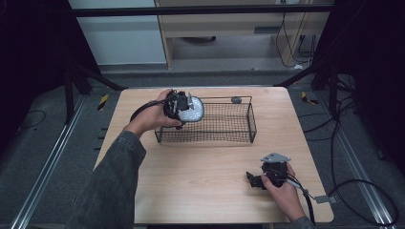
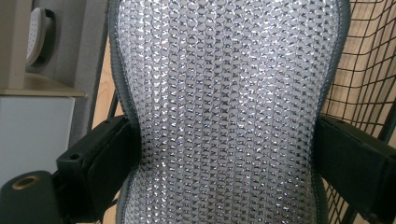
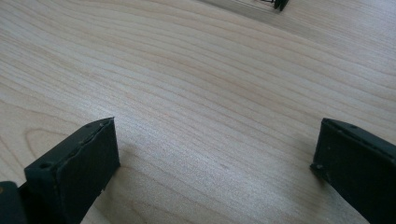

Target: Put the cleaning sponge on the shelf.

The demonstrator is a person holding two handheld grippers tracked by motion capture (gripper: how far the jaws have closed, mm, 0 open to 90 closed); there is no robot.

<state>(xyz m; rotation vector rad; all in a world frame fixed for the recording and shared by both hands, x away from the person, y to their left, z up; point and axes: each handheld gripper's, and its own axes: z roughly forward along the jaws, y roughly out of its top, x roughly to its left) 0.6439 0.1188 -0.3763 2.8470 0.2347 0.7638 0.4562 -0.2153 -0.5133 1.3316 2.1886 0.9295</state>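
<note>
My left gripper (image 1: 184, 109) is shut on a silver mesh pad with a grey rim (image 1: 193, 110), held over the left end of a black wire basket (image 1: 239, 138). In the left gripper view the pad (image 2: 224, 112) sits pinched at its narrow waist between both black jaws, with the basket wire (image 2: 364, 70) behind it at the right. A small grey object (image 1: 236, 99) lies at the basket's far rim. My right gripper (image 1: 253, 180) rests low over the wooden table (image 1: 205, 181) near the front right, open, with bare wood (image 3: 210, 116) between its jaws.
The basket stands at the table's middle back. Cables trail off the right edge near a small grey plate (image 1: 323, 199). Black frame legs stand at the far corners. A white cabinet (image 2: 32, 130) and a shelf show past the table's far edge.
</note>
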